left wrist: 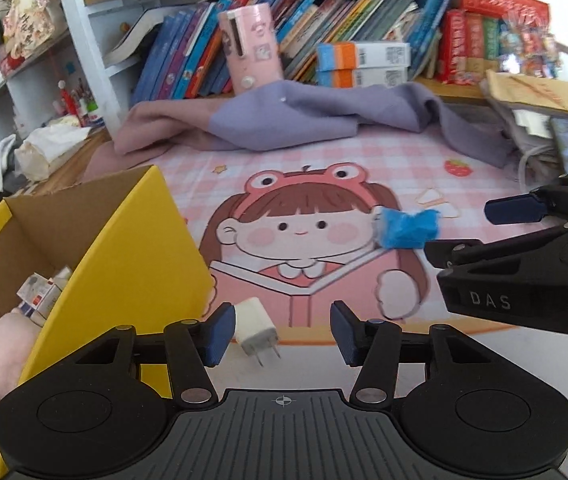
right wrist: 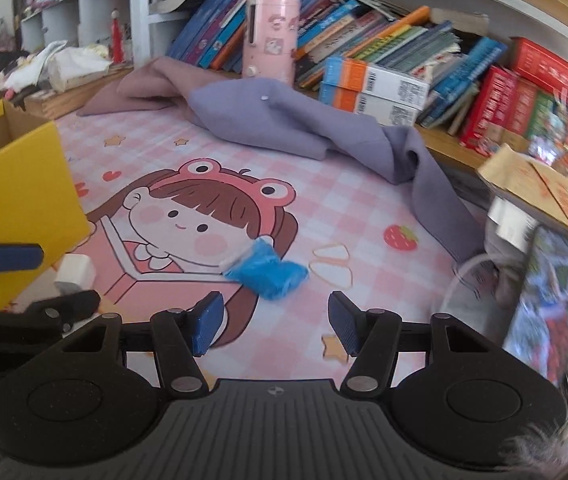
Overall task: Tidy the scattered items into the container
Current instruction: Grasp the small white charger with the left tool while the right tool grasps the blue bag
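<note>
Holding small cartons, yellow box (left wrist: pixel 131 248)

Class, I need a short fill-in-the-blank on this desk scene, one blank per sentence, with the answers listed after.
1. The white charger lies between the fingers of the ____ claw.
2. The crumpled wrapper ahead of the right claw is ____ in colour.
3. The cardboard box is ____ on the outside.
4. The mat shows a girl in a ____ hat.

Answers: left; blue; yellow; frog
</note>
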`<state>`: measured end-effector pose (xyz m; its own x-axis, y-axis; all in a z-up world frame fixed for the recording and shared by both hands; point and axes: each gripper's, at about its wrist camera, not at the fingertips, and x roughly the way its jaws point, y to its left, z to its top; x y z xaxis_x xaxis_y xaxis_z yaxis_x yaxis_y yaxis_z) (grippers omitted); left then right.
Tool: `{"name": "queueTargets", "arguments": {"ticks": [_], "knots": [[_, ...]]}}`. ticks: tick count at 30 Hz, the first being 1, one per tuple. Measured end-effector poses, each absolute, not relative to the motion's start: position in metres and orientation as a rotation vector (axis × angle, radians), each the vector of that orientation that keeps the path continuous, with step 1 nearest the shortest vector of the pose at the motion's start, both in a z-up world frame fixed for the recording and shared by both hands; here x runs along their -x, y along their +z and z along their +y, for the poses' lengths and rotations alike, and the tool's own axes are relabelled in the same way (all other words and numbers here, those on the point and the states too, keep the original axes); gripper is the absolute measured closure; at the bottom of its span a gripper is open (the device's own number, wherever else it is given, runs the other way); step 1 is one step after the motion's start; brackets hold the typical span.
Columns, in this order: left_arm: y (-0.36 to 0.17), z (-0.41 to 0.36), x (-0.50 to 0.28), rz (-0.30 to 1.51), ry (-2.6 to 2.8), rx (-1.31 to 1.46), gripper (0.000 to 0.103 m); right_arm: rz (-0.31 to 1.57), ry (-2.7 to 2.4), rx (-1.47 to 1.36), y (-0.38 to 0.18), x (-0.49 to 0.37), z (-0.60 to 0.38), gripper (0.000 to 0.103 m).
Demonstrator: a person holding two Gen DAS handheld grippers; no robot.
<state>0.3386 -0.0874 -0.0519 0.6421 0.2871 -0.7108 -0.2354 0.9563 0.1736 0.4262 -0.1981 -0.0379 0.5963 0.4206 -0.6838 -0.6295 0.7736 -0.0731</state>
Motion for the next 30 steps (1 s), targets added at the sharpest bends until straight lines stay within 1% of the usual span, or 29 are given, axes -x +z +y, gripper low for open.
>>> {"name": "queueTargets", "arguments": {"ticks": [4,7,9,15,20,21,25,26,29,30], "knots": [[-0.059,-0.084,-0.348,0.833,0.35,-0.061,0.052,0.711,0.646,0.324,-0.051,-0.443,-0.191,0.043],[-0.062,-0.079,-0.352,0.84,0.395,-0.001,0.052,0.715,0.66,0.342,-0.059,-0.452,-0.183,0.042],[-0.067,-0.077,-0.356,0.859,0.405,0.007,0.055,0.706,0.673,0.358,-0.061,-0.455,-0.179,0.04],[-0.079,-0.062,-0.361,0.905,0.447,0.088,0.057,0.723,0.701,0.373,-0.07,-0.469,-0.171,0.039],[-0.081,-0.058,-0.364,0.899,0.451,0.108,0.057,0.73,0.729,0.358,-0.072,-0.476,-0.166,0.039],[-0.081,-0.058,-0.364,0.898,0.45,0.11,0.058,0.736,0.732,0.35,-0.072,-0.477,-0.166,0.041],[-0.081,-0.058,-0.366,0.899,0.436,0.13,0.066,0.78,0.744,0.31,-0.072,-0.481,-0.169,0.043],[-0.081,-0.057,-0.366,0.9,0.43,0.133,0.069,0.783,0.746,0.308,-0.071,-0.48,-0.17,0.044],[-0.08,-0.057,-0.366,0.901,0.412,0.146,0.076,0.779,0.774,0.317,-0.07,-0.477,-0.168,0.057],[-0.08,-0.058,-0.366,0.901,0.405,0.147,0.078,0.777,0.785,0.322,-0.07,-0.476,-0.167,0.068]]}}
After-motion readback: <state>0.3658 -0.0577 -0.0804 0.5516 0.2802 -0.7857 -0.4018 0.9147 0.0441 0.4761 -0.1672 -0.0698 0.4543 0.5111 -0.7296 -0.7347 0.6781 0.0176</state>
